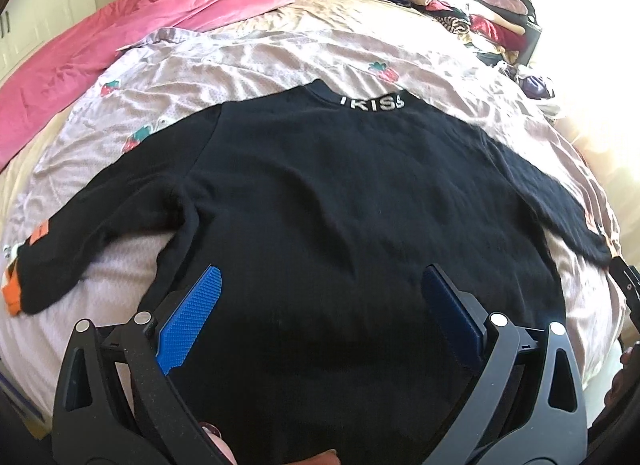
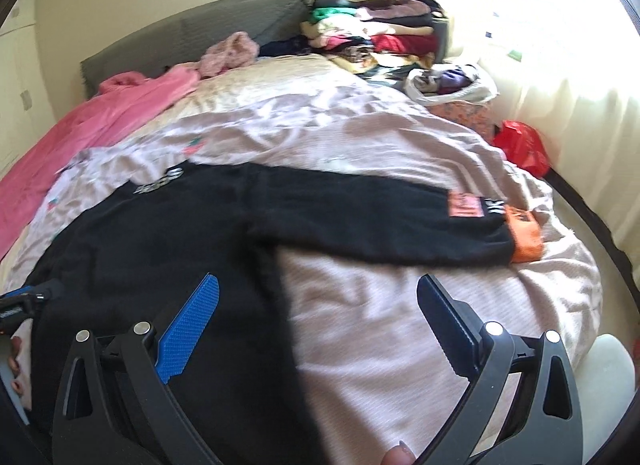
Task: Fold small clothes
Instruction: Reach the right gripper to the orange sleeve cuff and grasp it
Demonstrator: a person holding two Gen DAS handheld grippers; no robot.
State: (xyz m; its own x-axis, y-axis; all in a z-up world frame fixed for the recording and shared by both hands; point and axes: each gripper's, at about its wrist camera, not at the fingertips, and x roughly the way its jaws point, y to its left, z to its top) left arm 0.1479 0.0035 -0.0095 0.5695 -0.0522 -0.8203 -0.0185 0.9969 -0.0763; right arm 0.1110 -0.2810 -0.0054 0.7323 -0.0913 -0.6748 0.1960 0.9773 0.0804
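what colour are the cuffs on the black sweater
Orange cuffs on the black sweater, clearest in the right wrist view.

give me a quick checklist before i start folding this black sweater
1. Black sweater laid flat on the bed sheet, collar away from you: ok.
2. Both sleeves spread out to the sides, left sleeve and right sleeve: ok.
3. Left claw open and empty, above the hem: ok.
4. Right claw open and empty, over the sweater's right edge: ok.
5. Nothing lying on top of the sweater: ok.
6. Hem edge straight: cannot tell, hidden below the claws.
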